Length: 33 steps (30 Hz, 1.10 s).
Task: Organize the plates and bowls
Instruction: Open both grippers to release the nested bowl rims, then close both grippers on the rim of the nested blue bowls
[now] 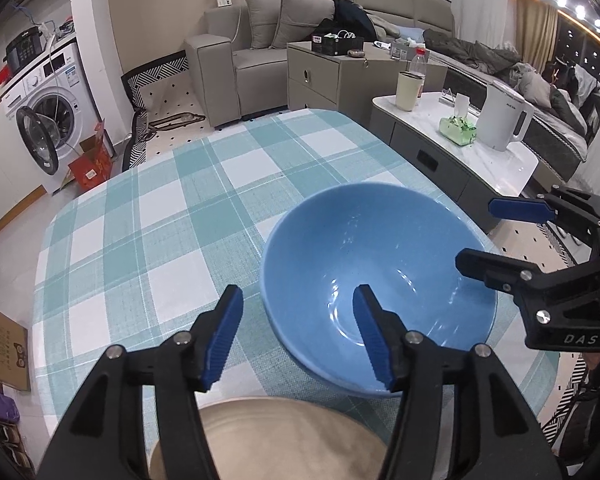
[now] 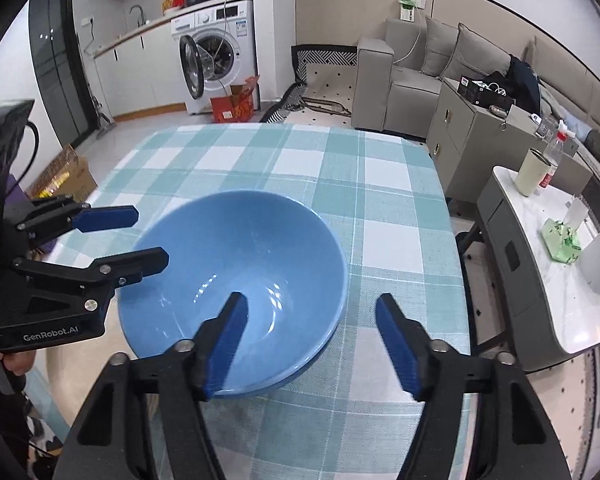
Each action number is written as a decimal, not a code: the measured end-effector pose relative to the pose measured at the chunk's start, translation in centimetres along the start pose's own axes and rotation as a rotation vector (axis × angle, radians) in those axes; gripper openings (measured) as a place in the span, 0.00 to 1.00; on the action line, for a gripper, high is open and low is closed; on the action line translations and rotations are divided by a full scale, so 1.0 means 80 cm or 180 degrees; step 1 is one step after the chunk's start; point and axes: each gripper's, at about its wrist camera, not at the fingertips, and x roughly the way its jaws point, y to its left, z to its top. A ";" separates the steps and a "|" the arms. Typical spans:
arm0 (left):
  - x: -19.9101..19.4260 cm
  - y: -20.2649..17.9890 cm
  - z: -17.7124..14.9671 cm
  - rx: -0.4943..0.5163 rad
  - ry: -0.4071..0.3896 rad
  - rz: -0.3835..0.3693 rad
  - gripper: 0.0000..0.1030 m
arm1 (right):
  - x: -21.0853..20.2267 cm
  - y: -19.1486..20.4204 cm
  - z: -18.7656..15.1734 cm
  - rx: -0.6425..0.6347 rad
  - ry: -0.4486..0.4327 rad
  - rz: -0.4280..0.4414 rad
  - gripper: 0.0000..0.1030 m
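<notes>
The blue bowl (image 1: 378,280) is sitting on the checked table (image 1: 160,220), a beige plate (image 1: 268,440) is lying near it, and both the left gripper (image 1: 298,336) and the right gripper (image 2: 312,344) are holding their fingers spread, gripping nothing.

Left gripper (image 1: 298,332): jaws spread wide, blue pads facing inward, nothing between them. Right gripper (image 2: 312,344): likewise spread wide, holding nothing. Both point forward and downward, side by side, near each other, fingers apart.
</notes>
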 end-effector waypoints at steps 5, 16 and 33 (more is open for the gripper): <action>-0.002 0.013 -0.003 -0.0148 -0.0043 -0.0010 0.94 | -0.004 -0.007 0.000 0.0093 -0.0056 0.0063 0.88; 0.011 0.028 -0.010 -0.0300 0.0030 -0.0049 1.00 | 0.013 -0.034 -0.010 0.0383 0.0011 0.0218 0.99; 0.037 0.030 -0.017 -0.0381 0.0139 -0.0123 1.00 | 0.042 -0.044 -0.031 0.0578 0.0154 0.0438 0.99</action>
